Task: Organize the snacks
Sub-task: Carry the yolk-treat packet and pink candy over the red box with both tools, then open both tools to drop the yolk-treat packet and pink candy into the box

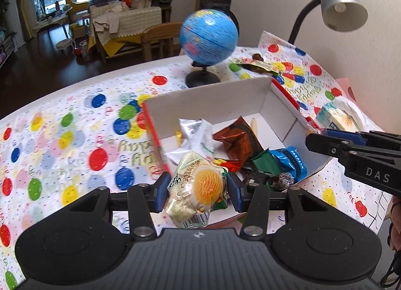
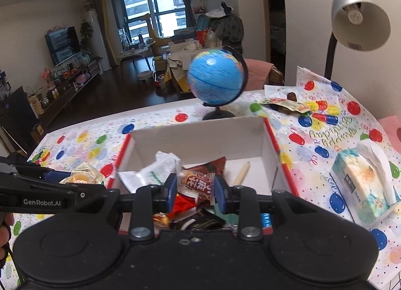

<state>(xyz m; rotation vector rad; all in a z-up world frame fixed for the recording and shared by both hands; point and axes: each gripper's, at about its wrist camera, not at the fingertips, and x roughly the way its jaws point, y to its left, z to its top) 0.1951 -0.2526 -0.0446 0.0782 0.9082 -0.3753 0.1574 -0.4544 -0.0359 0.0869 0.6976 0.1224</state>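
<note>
Left gripper (image 1: 198,189) fingers clamped on yellow snack pack (image 1: 200,187) at box (image 1: 208,99) near edge, right gripper (image 2: 194,187) fingers clamped on red snack packet (image 2: 198,184)

Hidden, cropped and blurred parts

The globe (image 1: 208,36) is smeared by blur in both views, its map unreadable. In the box (image 1: 253,96), the lower snacks lie buried under the upper wrappers. The left hand-held gripper (image 2: 62,184) covers most of the egg-print packet (image 2: 82,175) in the right wrist view. The lamp (image 1: 342,5) base is out of sight.
</note>
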